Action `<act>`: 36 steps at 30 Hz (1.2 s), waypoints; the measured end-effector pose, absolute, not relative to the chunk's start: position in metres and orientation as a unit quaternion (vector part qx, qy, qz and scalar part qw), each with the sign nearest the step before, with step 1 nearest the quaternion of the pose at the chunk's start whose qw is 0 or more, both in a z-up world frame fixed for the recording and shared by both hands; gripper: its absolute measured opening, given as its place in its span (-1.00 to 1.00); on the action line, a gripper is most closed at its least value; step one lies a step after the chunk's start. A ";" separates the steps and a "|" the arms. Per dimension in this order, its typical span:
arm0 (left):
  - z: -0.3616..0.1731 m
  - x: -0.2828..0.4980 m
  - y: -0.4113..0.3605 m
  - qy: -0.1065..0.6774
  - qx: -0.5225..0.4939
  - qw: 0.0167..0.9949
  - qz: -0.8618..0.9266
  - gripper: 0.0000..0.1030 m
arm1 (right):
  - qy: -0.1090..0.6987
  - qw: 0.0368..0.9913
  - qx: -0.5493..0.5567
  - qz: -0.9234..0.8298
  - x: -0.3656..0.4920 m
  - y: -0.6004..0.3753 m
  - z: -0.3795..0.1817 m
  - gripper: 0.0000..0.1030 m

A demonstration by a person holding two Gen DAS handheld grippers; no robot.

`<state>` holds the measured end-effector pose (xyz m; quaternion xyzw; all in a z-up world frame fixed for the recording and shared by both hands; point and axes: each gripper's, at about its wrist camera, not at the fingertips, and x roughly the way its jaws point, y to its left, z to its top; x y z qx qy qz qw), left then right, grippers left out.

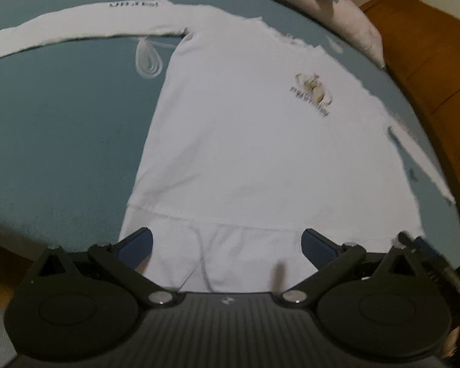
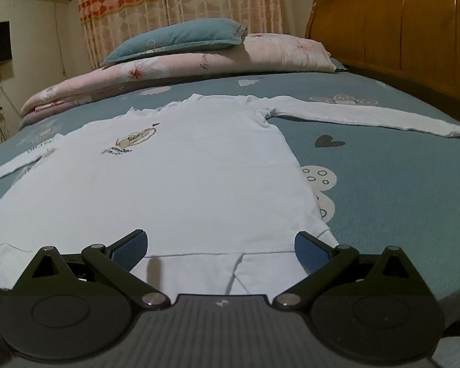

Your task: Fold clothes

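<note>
Shirt: white long-sleeve shirt (image 2: 168,184) lies flat, front up, on the bed (image 2: 398,199); small printed logo (image 2: 132,142) on chest.
Long axis: runs hem-to-collar, straight away from both grippers; hem nearest, collar far, toward pillow (image 2: 181,38) & folded quilt (image 2: 199,64).
Sleeves: spread out sideways, one sleeve (image 2: 368,118) to the right toward the headboard (image 2: 398,30), other sleeve (image 1: 76,27) out left.
Left gripper (image 1: 227,245): wide open, nothing held; both blue pads straddle the hem band, hem cloth between them but no pinch visible. Sits nr the shirt's left bottom corner.
Right gripper (image 2: 220,247): also wide open, empty; pads either side of hem band nr the right bottom corner, side seam just beside its right pad.
Height over cloth: can't tell if pads touch fabric or hover just above.
Which is nearer: both abt equally close to hem, one per corner; the right gripper's edge shows at right of left wrist view.
Step (judgement): prob. start of fold; shirt fully spread, no fold made yet.
Next move needs: close on hem at both corners, then carry fwd along long axis toward collar, or deal w/ sleeves first.
Risk: thin cloth, could pinch top layer only.
</note>
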<state>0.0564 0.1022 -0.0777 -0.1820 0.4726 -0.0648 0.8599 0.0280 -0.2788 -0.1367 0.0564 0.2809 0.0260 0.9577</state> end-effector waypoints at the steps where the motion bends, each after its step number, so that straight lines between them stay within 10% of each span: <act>1: -0.073 0.060 0.100 0.465 -0.183 0.864 -0.069 0.98 | 0.281 0.958 0.051 0.023 0.028 -0.277 -0.137 1.00; 36: -0.060 0.170 0.049 0.424 -0.137 0.885 -0.132 0.99 | 0.298 0.953 0.032 0.043 0.097 -0.252 -0.102 1.00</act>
